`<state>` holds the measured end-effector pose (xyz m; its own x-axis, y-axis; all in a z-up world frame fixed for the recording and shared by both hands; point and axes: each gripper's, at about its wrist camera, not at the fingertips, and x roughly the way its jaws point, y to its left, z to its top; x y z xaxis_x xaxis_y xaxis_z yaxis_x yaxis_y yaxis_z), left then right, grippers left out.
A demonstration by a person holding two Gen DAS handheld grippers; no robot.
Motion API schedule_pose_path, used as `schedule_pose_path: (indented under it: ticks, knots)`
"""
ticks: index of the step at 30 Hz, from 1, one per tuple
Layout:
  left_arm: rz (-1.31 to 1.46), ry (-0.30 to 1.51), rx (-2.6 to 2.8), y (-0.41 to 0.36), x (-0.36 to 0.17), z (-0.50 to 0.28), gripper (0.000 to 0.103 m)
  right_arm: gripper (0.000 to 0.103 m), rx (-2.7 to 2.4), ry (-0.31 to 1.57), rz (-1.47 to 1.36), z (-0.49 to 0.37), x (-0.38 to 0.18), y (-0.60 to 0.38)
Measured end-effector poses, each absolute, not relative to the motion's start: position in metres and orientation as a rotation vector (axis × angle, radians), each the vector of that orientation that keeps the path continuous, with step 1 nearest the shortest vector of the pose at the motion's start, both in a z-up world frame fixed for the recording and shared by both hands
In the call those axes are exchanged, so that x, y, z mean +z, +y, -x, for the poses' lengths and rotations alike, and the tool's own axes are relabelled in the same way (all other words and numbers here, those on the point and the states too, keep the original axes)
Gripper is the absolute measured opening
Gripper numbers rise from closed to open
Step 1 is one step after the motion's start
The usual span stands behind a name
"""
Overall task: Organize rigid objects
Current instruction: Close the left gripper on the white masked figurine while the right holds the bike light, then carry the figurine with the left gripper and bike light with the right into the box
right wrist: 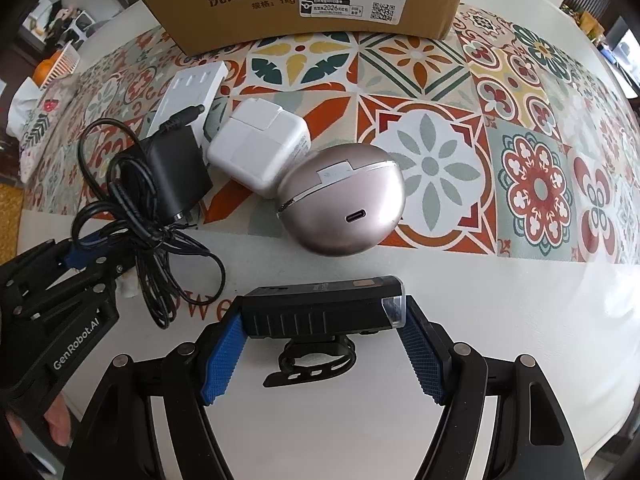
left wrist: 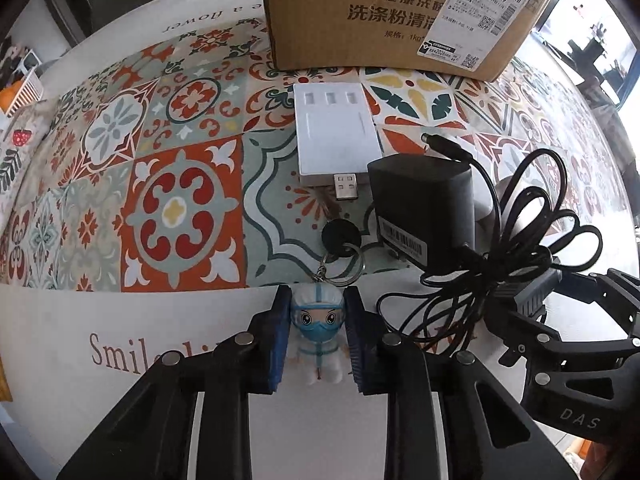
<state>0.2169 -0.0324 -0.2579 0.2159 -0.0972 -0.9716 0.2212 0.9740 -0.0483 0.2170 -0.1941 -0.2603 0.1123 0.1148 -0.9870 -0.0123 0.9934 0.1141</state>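
My left gripper [left wrist: 317, 312] is shut on a small doll keychain [left wrist: 318, 340], a figure in white suit and blue mask, with its key ring and black tag [left wrist: 341, 237] lying ahead. My right gripper [right wrist: 324, 312] is shut on a black bike light [right wrist: 320, 312], held crosswise, its strap hanging below. In the right wrist view a silver egg-shaped case [right wrist: 344, 200], a white charger [right wrist: 260, 148] and a black power adapter [right wrist: 176, 176] with coiled cable [right wrist: 160, 248] lie ahead. A white USB hub [left wrist: 336, 136] lies beyond the keychain.
A cardboard box [left wrist: 400, 16] stands at the back of the tiled-pattern tablecloth [left wrist: 180, 208]. The right gripper's body [left wrist: 568, 344] shows at the left wrist view's right edge; the left gripper's body [right wrist: 52, 320] shows at the right wrist view's left. A white basket [left wrist: 24, 88] sits far left.
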Motion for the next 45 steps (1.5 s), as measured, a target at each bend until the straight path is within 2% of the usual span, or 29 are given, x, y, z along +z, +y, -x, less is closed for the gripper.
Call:
schedule_pose_path:
  ticks: [20,45]
  knots:
    - [-0.029,1.157,-0.242,-0.020,-0.181,-0.184,0.026,0.073,0.163,1.242,-0.078,-0.193,-0.183,-0.193]
    - [-0.067,0.871,-0.283,-0.042,-0.072,-0.222,0.026,0.073,0.158,0.925,-0.088,-0.233,-0.082,-0.211]
